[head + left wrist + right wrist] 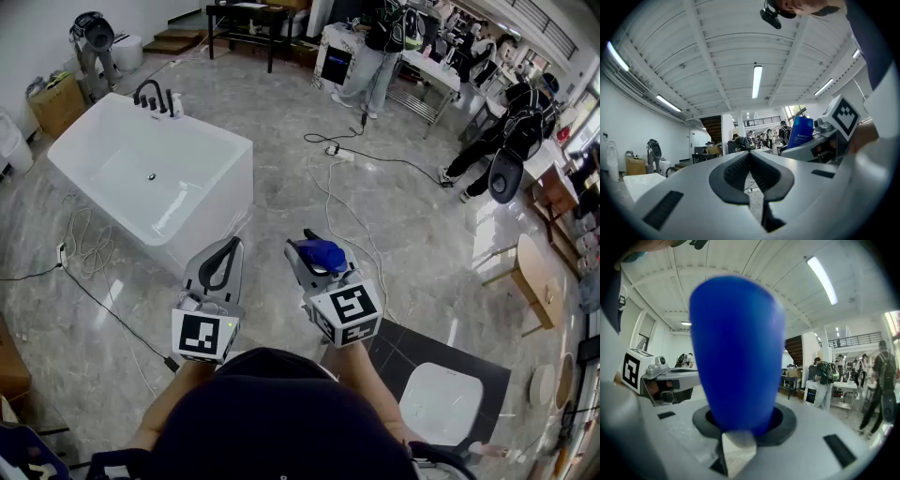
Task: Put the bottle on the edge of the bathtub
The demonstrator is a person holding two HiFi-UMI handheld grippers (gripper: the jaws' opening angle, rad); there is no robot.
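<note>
Blue bottle (324,255) clamped in the right gripper (311,249), held over the floor and well apart from the bathtub (212,130).

The right gripper's jaws stand wide, pressed on either side of the bottle's body, which fills the middle of the right gripper view. Just beside it, the left gripper (228,249) has its jaws closed together with nothing between them. The white bathtub sits up and to the left in the head view, with a dark faucet (151,95) on its far rim; grey marble floor (394,216) lies around it.
</note>
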